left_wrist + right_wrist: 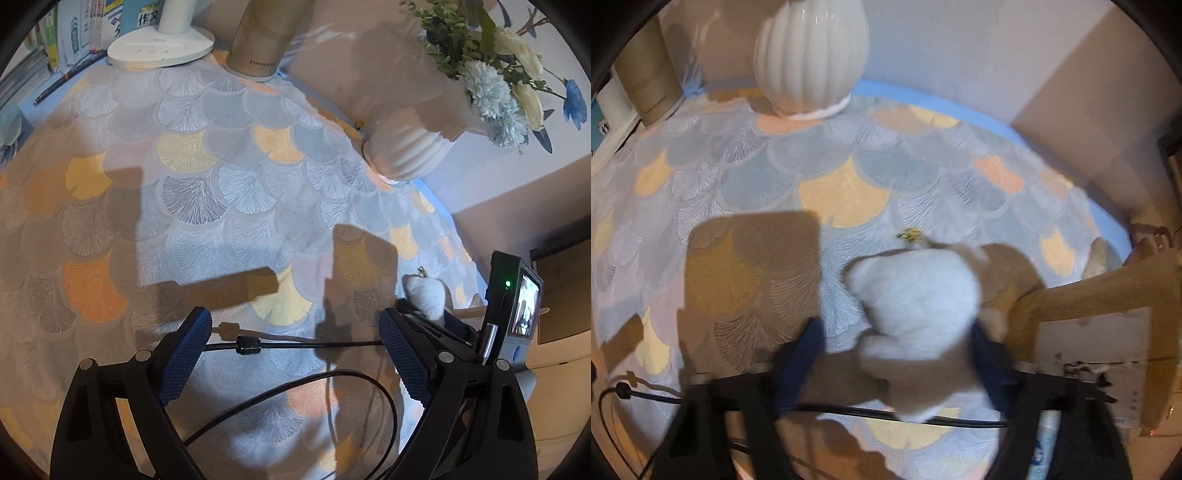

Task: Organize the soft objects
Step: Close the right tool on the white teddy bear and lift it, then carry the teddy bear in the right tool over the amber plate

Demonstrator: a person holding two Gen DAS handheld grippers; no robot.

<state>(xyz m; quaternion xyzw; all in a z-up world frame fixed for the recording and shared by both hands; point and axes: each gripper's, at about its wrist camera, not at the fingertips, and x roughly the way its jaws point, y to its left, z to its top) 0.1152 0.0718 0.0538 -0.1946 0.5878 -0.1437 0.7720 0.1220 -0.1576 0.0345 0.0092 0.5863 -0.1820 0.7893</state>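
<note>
Across both views a tablecloth (207, 206) printed with grey, yellow and orange fan shapes is covering the work surface. Toward its far edge a ribbed white vase (811, 55) is standing upright, holding white and blue flowers (491, 92) in the left wrist view. Beside it a beige cylinder (258, 37) is standing, with the round white base of a lamp (160, 48) further along and books (74, 33) lining the wall behind. At the right edge of the right wrist view a cardboard box (1108, 332) is sitting just beside the gripper. Near the right side of the cloth a white plush toy (916, 302), carrying a small metal clasp (909, 234) at its far end, is lying between the fingers of the right gripper (897, 350). That view is blurred; the right finger is meeting the toy's side, while the left finger is standing apart from it, so no grip is showing. The left gripper (295, 336) is hovering with its jaws wide over bare cloth, nothing between its blue pads (402, 354) but a black cable (288, 345) crossing below.
</note>
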